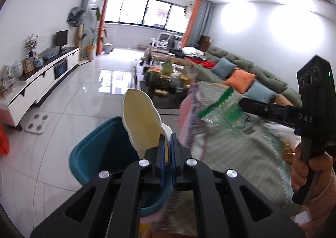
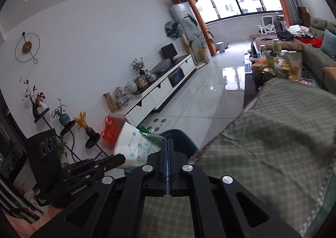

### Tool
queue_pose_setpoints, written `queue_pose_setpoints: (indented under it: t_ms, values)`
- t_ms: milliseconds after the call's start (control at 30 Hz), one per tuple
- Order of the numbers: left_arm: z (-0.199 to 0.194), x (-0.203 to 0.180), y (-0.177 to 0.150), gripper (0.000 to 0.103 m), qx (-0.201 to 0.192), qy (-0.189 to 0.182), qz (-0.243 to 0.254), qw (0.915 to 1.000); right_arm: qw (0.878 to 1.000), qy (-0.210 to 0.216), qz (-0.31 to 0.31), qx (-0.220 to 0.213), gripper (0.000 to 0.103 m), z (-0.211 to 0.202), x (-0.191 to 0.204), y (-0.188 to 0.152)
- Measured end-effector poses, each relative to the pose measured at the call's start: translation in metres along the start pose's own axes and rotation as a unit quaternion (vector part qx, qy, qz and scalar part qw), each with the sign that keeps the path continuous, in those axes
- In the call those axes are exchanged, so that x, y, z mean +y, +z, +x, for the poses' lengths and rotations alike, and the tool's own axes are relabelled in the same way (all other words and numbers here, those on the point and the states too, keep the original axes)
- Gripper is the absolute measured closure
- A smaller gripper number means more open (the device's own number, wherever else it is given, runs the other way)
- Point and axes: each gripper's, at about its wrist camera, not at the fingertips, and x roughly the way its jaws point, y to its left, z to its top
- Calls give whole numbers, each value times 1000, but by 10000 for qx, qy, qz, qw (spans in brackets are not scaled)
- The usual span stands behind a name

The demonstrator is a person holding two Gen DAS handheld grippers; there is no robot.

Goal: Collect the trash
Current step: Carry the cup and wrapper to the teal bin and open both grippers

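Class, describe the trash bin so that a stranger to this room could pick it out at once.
Start at the table with the green checked cloth. On the pale floor beside its edge stands the teal bin, open-topped, the only deep blue-green container there.

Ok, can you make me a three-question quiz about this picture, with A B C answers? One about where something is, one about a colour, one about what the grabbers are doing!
1. Where is the bin?
A. On the sofa
B. On the floor beside the covered table
C. On the TV cabinet

2. What colour is the bin?
A. Teal blue
B. Red
C. Yellow

3. What is the left hand-held gripper doing?
A. Hanging open
B. Pinching a paper cup
C. Holding a pillow

Answers:
1 B, the bin stands on the tiles next to the table cloth.
2 A, its wall is teal blue.
3 B, the left hand-held gripper is shut on the paper cup; the right hand-held gripper pinches a wrapper.
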Motion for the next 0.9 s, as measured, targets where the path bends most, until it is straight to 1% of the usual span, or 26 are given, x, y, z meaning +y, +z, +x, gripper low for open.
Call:
queue_pose_setpoints:
  t_ms: [100,167,300,333,367,467,567,600,633,667,733,767,833,867,900]
  values:
    - [10,13,-2,96,131,84,-80,9998,9996,113,20,266,102,30,3,3]
    - [16,21,-2,96,207,125,-150,9996,9991,105,9,418,102,49,6,3]
    - [29,34,-6,96,366,206,-310,9986,9976,53,11,684,102,71,6,-3]
    - [31,37,-7,96,409,222,-346,9983,9969,64,25,782,100,77,6,-4]
    - [35,40,-8,96,460,228,-377,9980,9954,73,88,950,99,85,4,-5]
    - [45,46,-11,96,593,280,-457,9968,9924,-2,204,1211,98,100,-1,-9]
    - [53,53,-14,96,694,314,-540,9956,9907,-35,355,1312,96,107,-5,-9]
    - [56,54,-15,94,719,328,-547,9954,9907,-40,365,1307,91,107,-4,-8]
    - [59,53,-15,91,731,360,-543,9952,9909,-61,361,1297,83,106,-4,-8]
    - [61,52,-14,87,746,361,-539,9951,9914,-85,336,1265,80,104,-5,-6]
    - [63,51,-16,64,714,401,-564,9950,9923,-108,258,1206,80,103,-2,-6]
    - [62,49,-14,60,665,480,-543,9952,9928,-110,229,1169,79,100,-1,-6]
    - [59,46,-14,52,597,588,-475,9953,9943,-101,208,1043,70,89,0,-5]
    - [56,42,-13,49,538,631,-446,9956,9949,-87,176,986,68,83,1,-5]
    - [51,38,-11,39,419,657,-410,9961,9957,-100,127,909,65,75,2,-5]
